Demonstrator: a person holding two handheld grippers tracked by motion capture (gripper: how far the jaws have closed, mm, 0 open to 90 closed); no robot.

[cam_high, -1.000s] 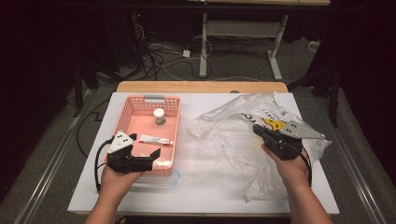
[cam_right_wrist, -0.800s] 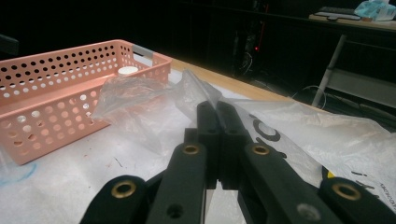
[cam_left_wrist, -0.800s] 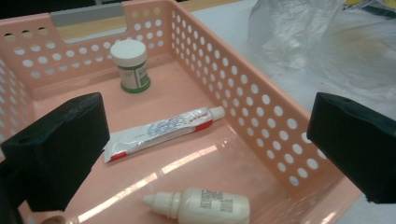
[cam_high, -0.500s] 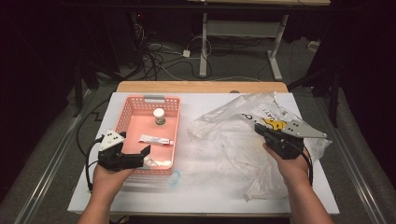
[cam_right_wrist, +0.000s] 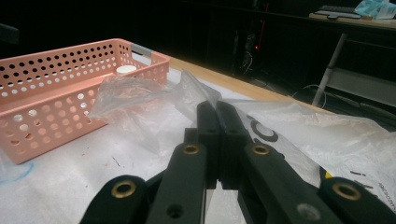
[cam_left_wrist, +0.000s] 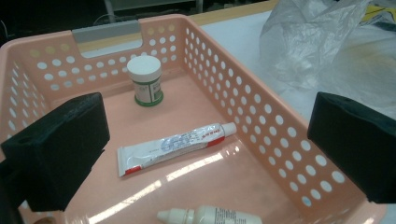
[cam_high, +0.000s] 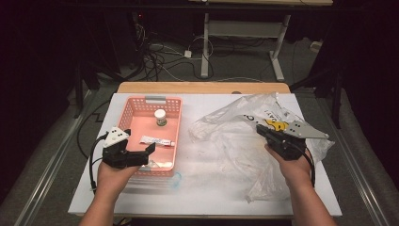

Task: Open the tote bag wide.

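From above, the left gripper (cam_high: 141,153) hovered open at the pink basket's (cam_high: 177,123) near edge; the right gripper (cam_high: 263,133) pinched the plastic bag (cam_high: 235,122) on the table (cam_high: 197,188). Left gripper view: tube (cam_left_wrist: 175,145), jar (cam_left_wrist: 145,79) and bottle (cam_left_wrist: 210,216) lay unpicked, with room between them. Right gripper view: jaws closed on film.

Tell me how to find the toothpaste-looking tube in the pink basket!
Look in the pink basket at the table's left. The tube lies flat in the middle, between the upright green-and-white jar and a lying white bottle. It alone is flat and crimped, with red trim.
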